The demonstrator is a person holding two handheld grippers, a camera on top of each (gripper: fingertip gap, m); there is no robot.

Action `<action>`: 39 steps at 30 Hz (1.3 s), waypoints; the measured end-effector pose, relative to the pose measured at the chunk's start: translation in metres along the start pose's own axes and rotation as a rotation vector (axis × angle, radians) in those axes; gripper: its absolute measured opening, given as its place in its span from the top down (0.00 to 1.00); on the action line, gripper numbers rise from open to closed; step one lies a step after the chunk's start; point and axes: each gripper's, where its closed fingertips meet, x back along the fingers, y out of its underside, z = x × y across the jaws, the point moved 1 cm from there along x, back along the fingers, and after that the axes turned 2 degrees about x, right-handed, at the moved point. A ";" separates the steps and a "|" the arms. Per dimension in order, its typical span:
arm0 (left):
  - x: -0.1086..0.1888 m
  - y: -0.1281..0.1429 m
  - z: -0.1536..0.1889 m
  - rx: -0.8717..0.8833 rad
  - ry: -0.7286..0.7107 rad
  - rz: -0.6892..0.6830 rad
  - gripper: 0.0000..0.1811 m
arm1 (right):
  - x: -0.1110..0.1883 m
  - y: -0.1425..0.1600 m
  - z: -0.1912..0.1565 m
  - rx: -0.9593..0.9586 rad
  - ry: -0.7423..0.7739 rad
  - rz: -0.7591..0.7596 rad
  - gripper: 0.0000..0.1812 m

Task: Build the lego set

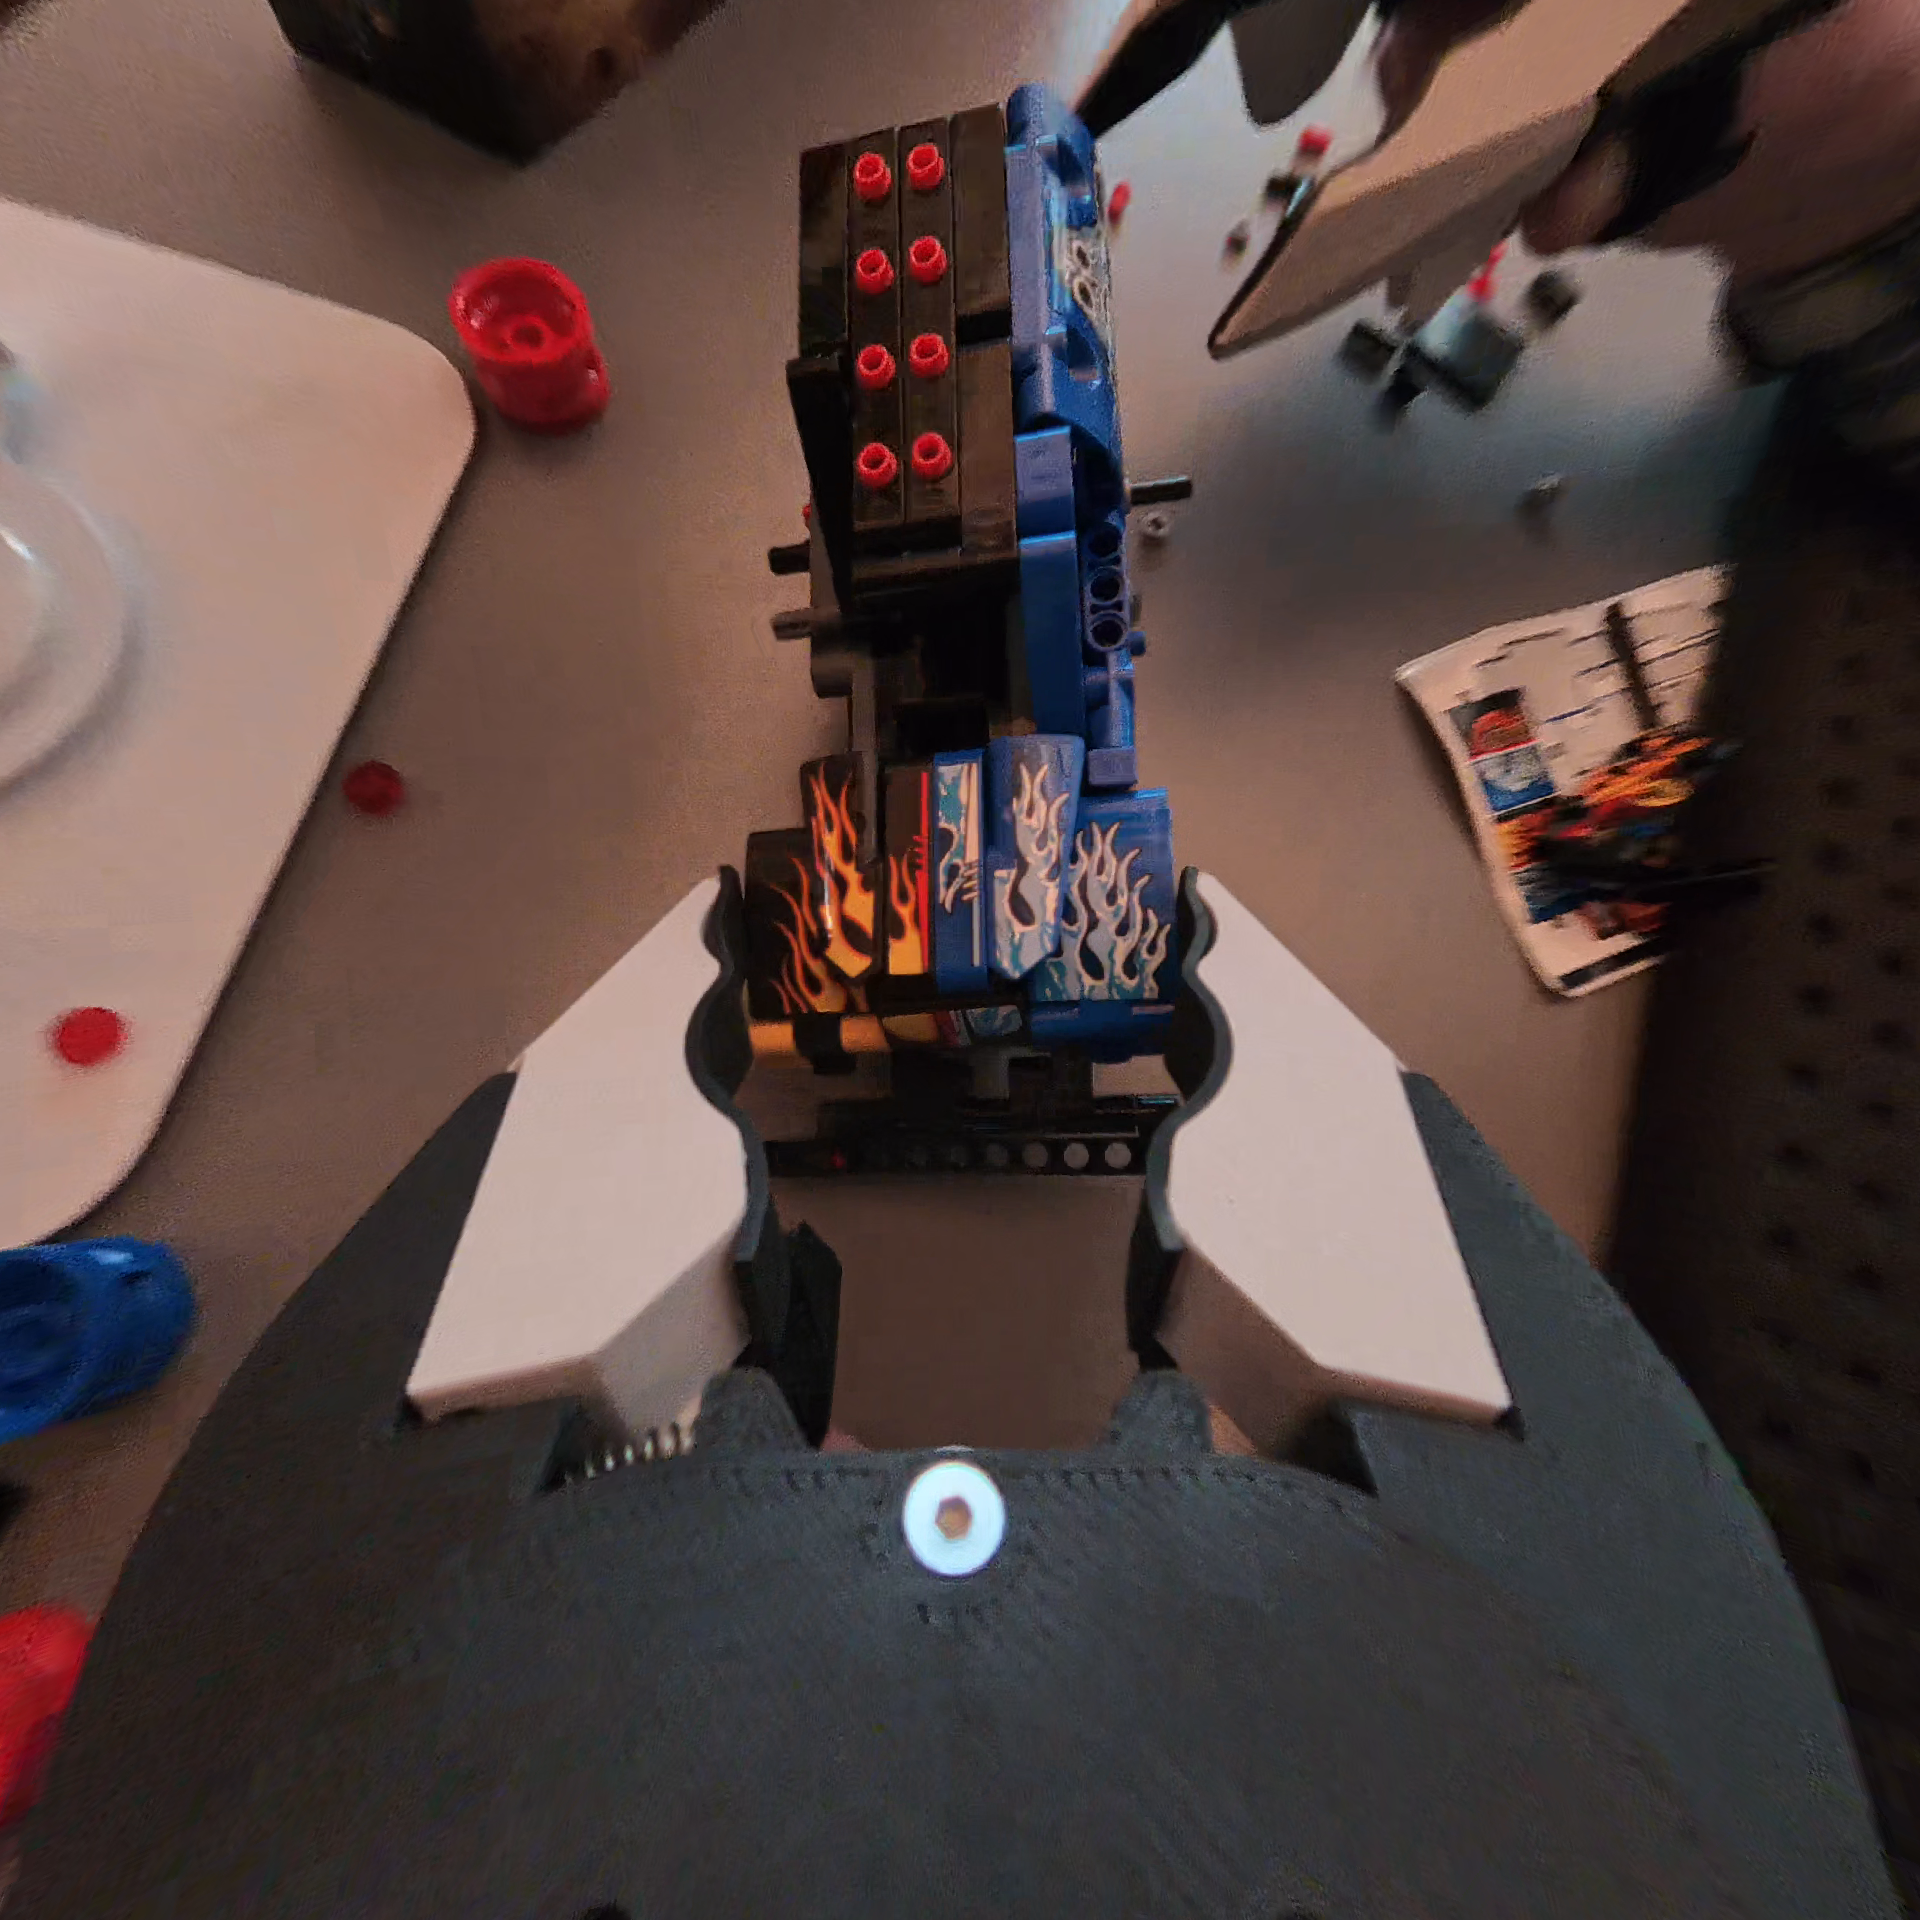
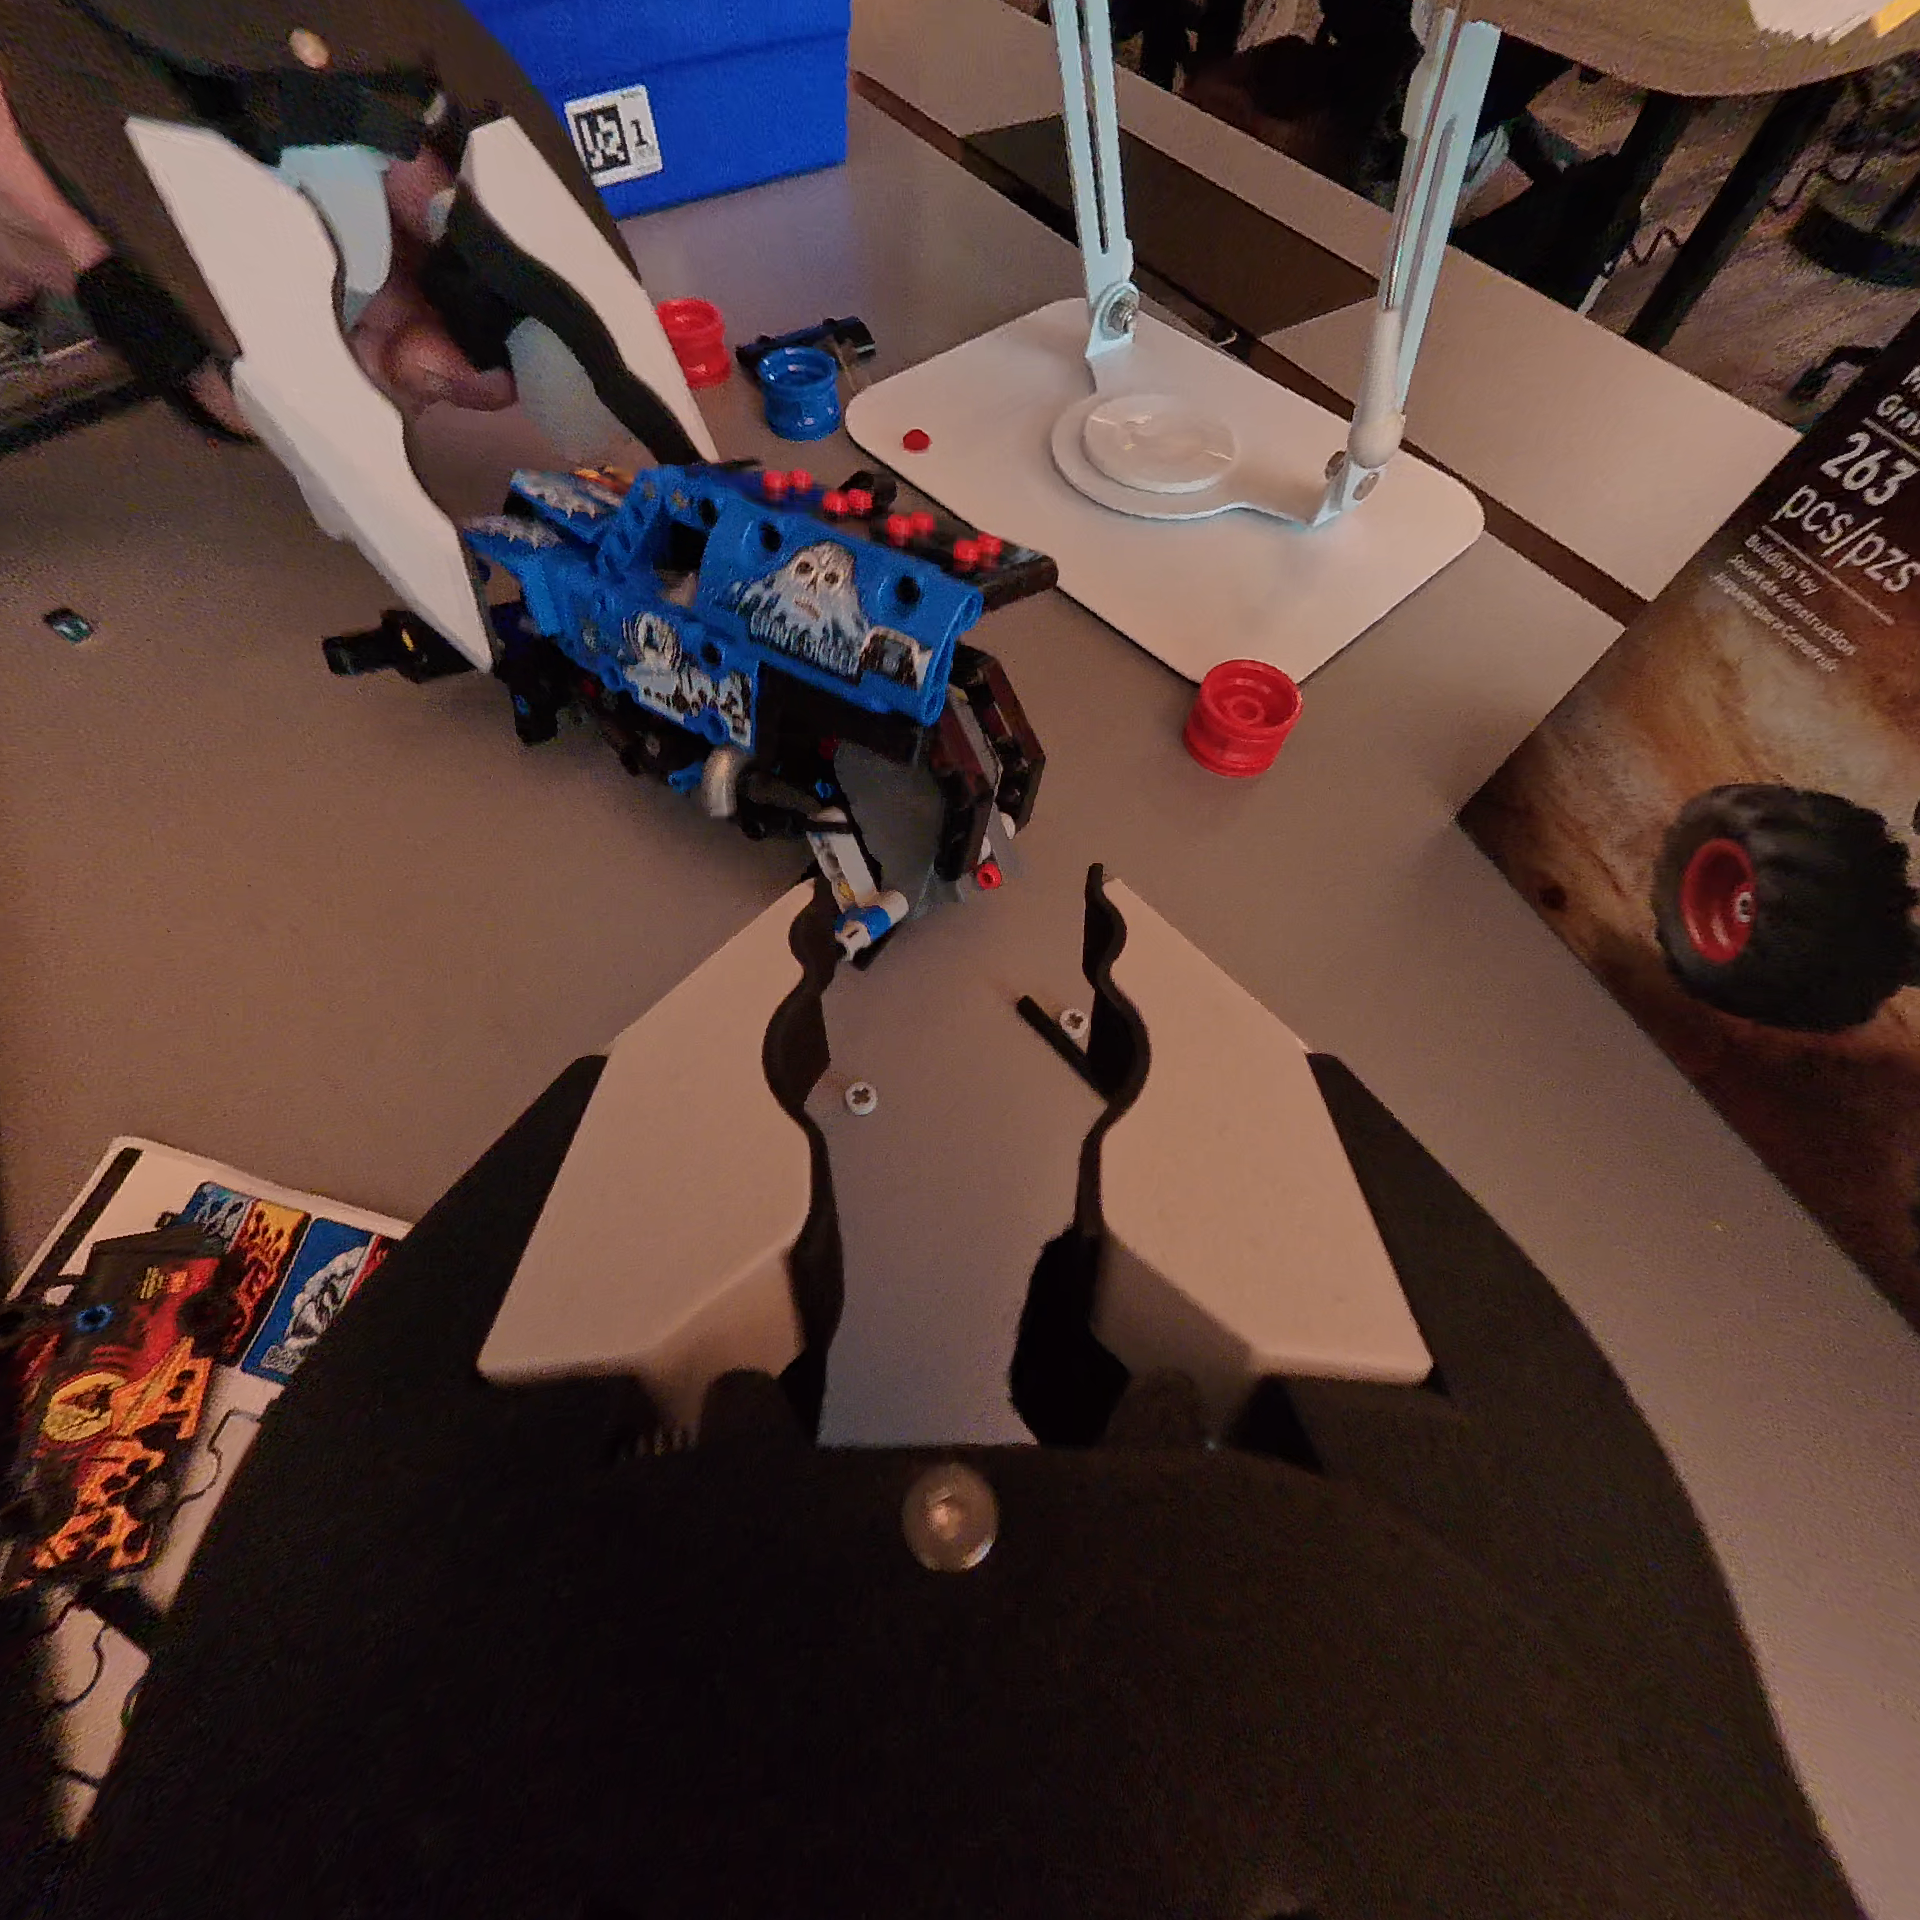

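Setting: grey tabletop (image 2: 312,935) under dim, warm light, strewn with loose toy parts, a white lamp base (image 2: 1195,582) at the far side.

Left claw: left gripper (image 1: 956,966) closed on the flame-decorated nose of the half-built blue-and-black lego truck (image 1: 966,540), its fingers pressing both flanks of the hood, apparently to steady the model for fitting work.

Truck: stretches straight ahead of the left claw, tilted with its black roof and red studs turned toward that camera; from the right wrist view its blue skull-printed side (image 2: 810,603) faces the other claw, undercarriage lifted off the table.

Right claw: right gripper (image 2: 956,987) about half open and holding nothing, poised low over the table just short of the truck's underside.

Between the right fingers: a thin black axle pin (image 2: 1049,1034) and two small pale bushings on the table, seemingly the next pieces to be picked.

Spares: red plastic wheel hub (image 2: 1242,717) lies right of the truck, well beyond the right claw; a blue wheel hub (image 2: 800,390) waits farther off.

Reference: printed instruction booklet (image 2: 156,1351) lies left of the right claw.

Judgement: wheels remain unfitted, so the build looks unfinished.
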 end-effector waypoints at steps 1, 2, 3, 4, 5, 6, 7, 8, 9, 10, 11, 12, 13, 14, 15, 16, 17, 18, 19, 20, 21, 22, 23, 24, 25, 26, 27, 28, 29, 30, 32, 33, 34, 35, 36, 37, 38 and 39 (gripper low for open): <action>0.002 -0.001 -0.001 0.048 0.048 0.014 0.55 | 0.000 0.001 -0.001 0.001 -0.006 -0.005 0.74; 0.003 -0.002 -0.002 0.097 0.100 0.023 0.55 | -0.001 0.002 -0.004 0.009 -0.017 -0.008 0.74; 0.006 -0.003 -0.002 0.143 0.160 0.028 0.55 | -0.003 0.003 -0.007 0.018 -0.031 -0.012 0.74; 0.008 -0.003 -0.001 0.175 0.215 0.027 0.55 | -0.005 0.004 -0.010 0.026 -0.041 -0.019 0.73; 0.008 -0.004 0.000 0.181 0.244 0.026 0.55 | -0.008 0.004 -0.013 0.033 -0.050 -0.025 0.74; 0.008 -0.003 0.000 0.177 0.261 0.021 0.55 | -0.010 0.004 -0.016 0.034 -0.062 -0.025 0.75; 0.008 -0.003 0.001 0.175 0.276 0.016 0.55 | -0.012 0.004 -0.018 0.030 -0.078 -0.025 0.76; 0.009 -0.003 0.001 0.170 0.285 0.012 0.55 | -0.014 0.005 -0.021 0.023 -0.097 -0.029 0.77; 0.008 -0.003 0.001 0.168 0.291 0.013 0.55 | -0.016 0.005 -0.022 0.013 -0.116 -0.027 0.79; 0.008 -0.004 0.001 0.166 0.297 0.017 0.55 | -0.016 0.005 -0.024 0.000 -0.135 -0.020 0.79; 0.007 -0.004 0.000 0.166 0.303 0.022 0.55 | -0.017 0.005 -0.026 -0.013 -0.154 -0.018 0.79; 0.008 -0.005 0.000 0.166 0.307 0.030 0.55 | -0.018 0.005 -0.027 -0.021 -0.164 -0.018 0.80; 0.008 -0.005 -0.001 0.159 0.308 0.039 0.55 | -0.018 0.005 -0.027 -0.023 -0.166 -0.015 0.81; 0.008 -0.004 0.000 0.154 0.313 0.045 0.54 | -0.019 0.005 -0.026 -0.023 -0.163 -0.015 0.83; 0.007 -0.002 0.000 0.157 0.319 0.041 0.54 | -0.019 0.006 -0.026 -0.022 -0.160 -0.019 0.85; 0.006 0.001 -0.001 0.161 0.316 0.031 0.53 | -0.020 0.007 -0.025 -0.022 -0.158 -0.023 0.88; 0.005 0.003 -0.002 0.163 0.311 0.026 0.53 | -0.020 0.007 -0.025 -0.026 -0.158 -0.022 0.89; 0.004 0.004 -0.002 0.169 0.313 0.034 0.52 | -0.020 0.007 -0.025 -0.033 -0.159 -0.019 0.89; 0.005 0.002 -0.005 0.175 0.301 0.057 0.53 | -0.021 0.007 -0.025 -0.038 -0.158 -0.016 0.89; 0.006 0.001 -0.007 0.184 0.294 0.069 0.53 | -0.021 0.007 -0.024 -0.037 -0.152 -0.017 0.90; 0.006 0.001 -0.007 0.192 0.297 0.072 0.53 | -0.022 0.007 -0.023 -0.034 -0.145 -0.017 0.90; 0.006 0.001 -0.007 0.199 0.300 0.076 0.53 | -0.022 0.007 -0.023 -0.034 -0.141 -0.018 0.91; 0.006 0.001 -0.008 0.202 0.299 0.078 0.53 | -0.022 0.008 -0.022 -0.035 -0.138 -0.021 0.91; 0.006 0.001 -0.008 0.202 0.294 0.077 0.53 | -0.022 0.010 -0.020 -0.036 -0.127 -0.033 0.91; 0.007 0.002 -0.008 0.200 0.284 0.078 0.53 | -0.021 0.012 -0.015 -0.040 -0.106 -0.045 0.89; 0.007 0.003 -0.009 0.195 0.267 0.080 0.53 | -0.018 0.012 -0.011 -0.051 -0.092 -0.043 0.88; 0.008 0.005 -0.010 0.190 0.247 0.078 0.53 | -0.015 0.011 -0.007 -0.066 -0.087 -0.031 0.88; 0.011 0.007 -0.011 0.191 0.233 0.077 0.53 | -0.012 0.011 -0.005 -0.074 -0.082 -0.021 0.88; 0.013 0.009 -0.012 0.196 0.217 0.078 0.53 | -0.010 0.012 -0.002 -0.073 -0.070 -0.025 0.88; 0.016 0.011 -0.015 0.209 0.191 0.084 0.53 | -0.009 0.015 0.001 -0.067 -0.054 -0.038 0.88; 0.021 0.017 -0.021 0.232 0.105 0.095 0.53 | -0.006 0.018 0.005 -0.057 -0.031 -0.052 0.88; 0.025 0.021 -0.024 0.236 0.061 0.098 0.53 | -0.005 0.017 0.005 -0.057 -0.027 -0.050 0.88; 0.029 0.025 -0.024 0.237 0.025 0.102 0.53 | -0.004 0.017 0.006 -0.057 -0.024 -0.046 0.87; 0.031 0.029 -0.024 0.232 -0.006 0.103 0.53 | -0.003 0.016 0.006 -0.055 -0.020 -0.043 0.87; 0.034 0.033 -0.023 0.224 -0.035 0.107 0.53 | -0.002 0.015 0.006 -0.054 -0.018 -0.041 0.87; 0.035 0.035 -0.022 0.219 -0.059 0.105 0.53 | -0.002 0.015 0.006 -0.051 -0.018 -0.043 0.87; 0.036 0.037 -0.020 0.210 -0.080 0.098 0.53 | -0.003 0.017 0.007 -0.048 -0.009 -0.054 0.86; 0.037 0.039 -0.018 0.198 -0.100 0.090 0.53 | -0.003 0.020 0.009 -0.044 0.009 -0.075 0.84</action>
